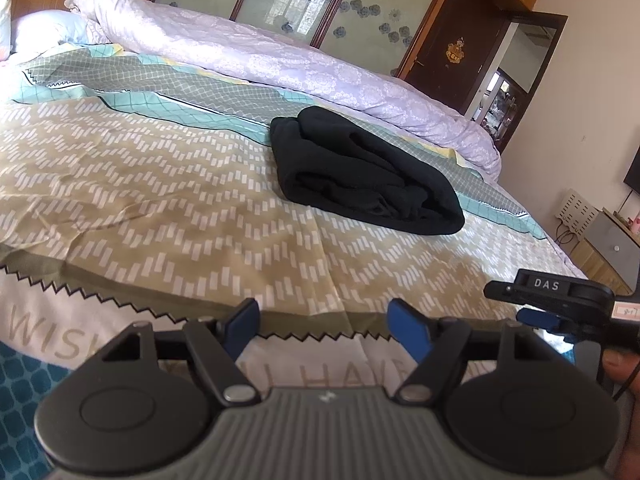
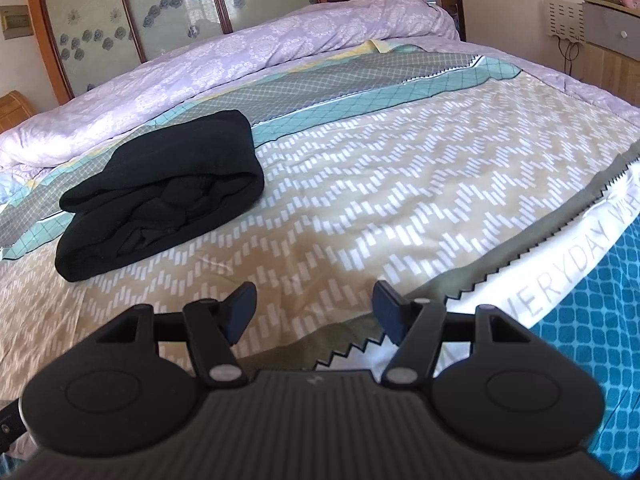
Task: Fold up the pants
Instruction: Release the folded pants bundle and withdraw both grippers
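Black pants (image 1: 360, 172) lie folded into a thick bundle on the patterned bedspread (image 1: 140, 184), toward the far side of the bed. In the right wrist view the same pants (image 2: 160, 192) sit at the left. My left gripper (image 1: 322, 322) hovers over the near edge of the bed, open, with nothing between its blue pads and well short of the pants. My right gripper (image 2: 314, 306) is open too and holds nothing, off to the right of the pants. Its black body and a blue pad (image 1: 538, 316) show at the right edge of the left wrist view, with a hand behind it.
A rolled lilac quilt (image 1: 320, 68) runs along the far side of the bed, just behind the pants. Wardrobe doors with flower panels (image 2: 160, 12) stand behind it. A low cabinet (image 1: 612, 240) sits past the bed's right end. A blue patterned sheet (image 2: 600, 320) hangs at the near edge.
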Tool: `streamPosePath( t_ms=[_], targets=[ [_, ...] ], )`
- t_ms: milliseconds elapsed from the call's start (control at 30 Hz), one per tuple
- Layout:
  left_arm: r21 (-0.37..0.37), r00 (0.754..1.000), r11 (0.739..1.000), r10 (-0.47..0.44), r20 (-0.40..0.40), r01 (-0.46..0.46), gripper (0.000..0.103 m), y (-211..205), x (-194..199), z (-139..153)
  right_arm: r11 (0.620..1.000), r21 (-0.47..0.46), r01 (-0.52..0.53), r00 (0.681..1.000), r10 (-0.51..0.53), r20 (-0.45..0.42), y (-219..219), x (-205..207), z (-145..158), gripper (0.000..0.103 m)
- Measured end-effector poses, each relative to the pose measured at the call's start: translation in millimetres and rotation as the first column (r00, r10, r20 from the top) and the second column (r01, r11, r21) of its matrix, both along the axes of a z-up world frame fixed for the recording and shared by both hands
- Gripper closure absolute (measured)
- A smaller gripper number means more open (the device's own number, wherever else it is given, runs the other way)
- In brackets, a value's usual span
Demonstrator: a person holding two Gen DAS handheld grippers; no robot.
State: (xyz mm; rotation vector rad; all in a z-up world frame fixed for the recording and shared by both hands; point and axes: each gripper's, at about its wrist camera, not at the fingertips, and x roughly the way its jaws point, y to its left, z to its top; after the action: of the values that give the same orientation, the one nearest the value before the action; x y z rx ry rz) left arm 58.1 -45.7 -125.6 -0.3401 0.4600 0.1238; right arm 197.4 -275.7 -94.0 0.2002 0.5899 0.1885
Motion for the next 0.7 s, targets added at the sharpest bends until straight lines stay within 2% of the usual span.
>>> streamPosePath(
  t_ms=[167, 333, 500, 567, 633, 700],
  targets=[
    [0.025, 1.000, 1.000, 0.003, -0.013, -0.002, 0.029, -3.3, 2.1, 0.3, 0.999, 0.035, -0.016, 1.000, 0.016, -0.004, -5.8, -2.9, 3.2, 0.036],
    [0.087, 0.999, 0.996, 0.008, -0.050, -0.003, 0.027, -12.2, 7.7, 1.6, 0.997, 0.036, -0.073, 0.997, 0.074, -0.027, -5.7, -14.7, 15.5, 0.036],
    [0.204, 0.986, 0.978, 0.070, -0.150, -0.039, 0.027, -29.4, 15.3, 10.2, 0.987, 0.060, -0.146, 0.986, 0.150, -0.066, -8.3, -36.6, 28.0, 0.036],
    [0.206, 0.976, 0.976, 0.104, -0.189, -0.065, 0.025, -35.7, 10.8, 16.4, 0.981, 0.063, -0.184, 0.979, 0.189, -0.080, -9.3, -47.1, 30.8, 0.036],
    [0.190, 0.970, 0.978, 0.123, -0.210, -0.083, 0.019, -42.0, 2.5, 23.7, 0.971, 0.067, -0.228, 0.968, 0.233, -0.089, -11.4, -58.9, 32.7, 0.036],
    [0.224, 0.966, 0.970, 0.141, -0.216, -0.092, 0.006, -52.6, -6.7, 32.8, 0.965, 0.068, -0.255, 0.961, 0.260, -0.094, -15.2, -69.7, 35.0, 0.036]
  ],
)
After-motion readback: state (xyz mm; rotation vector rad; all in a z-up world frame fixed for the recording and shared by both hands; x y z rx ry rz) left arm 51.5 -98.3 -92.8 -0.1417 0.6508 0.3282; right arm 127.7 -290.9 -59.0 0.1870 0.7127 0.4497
